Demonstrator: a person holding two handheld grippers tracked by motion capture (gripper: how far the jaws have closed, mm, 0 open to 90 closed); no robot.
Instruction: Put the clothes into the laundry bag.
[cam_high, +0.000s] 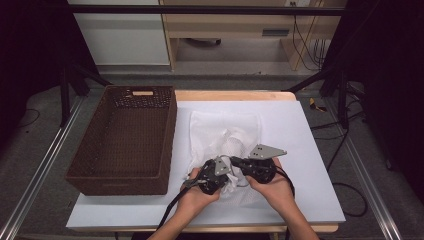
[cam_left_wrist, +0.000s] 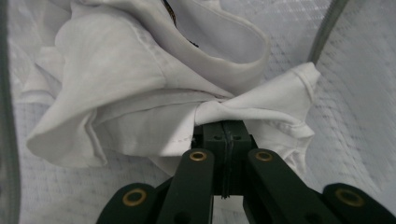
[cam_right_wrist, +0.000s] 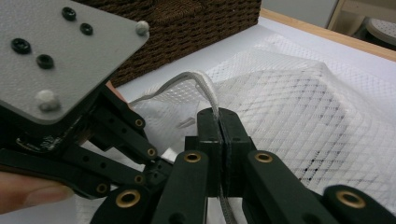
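Grey floor (cam_high: 45, 130) lies around the surface (cam_high: 310, 150). Behind stand a white cabinet (cam_high: 120, 35) and a wooden shelf (cam_high: 230, 25), with black cables (cam_high: 310, 45).

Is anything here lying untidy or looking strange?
Only the white garment is crumpled, half inside the mesh bag; the left gripper pinches its fabric, the right gripper the bag's edge. The basket sits straight.

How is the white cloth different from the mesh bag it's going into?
The white cloth is solid and crumpled into folds; the mesh bag is see-through netting, spread wider. The left hand-held gripper pinches the cloth, the right hand-held gripper the bag's rim. Both are white and limp.
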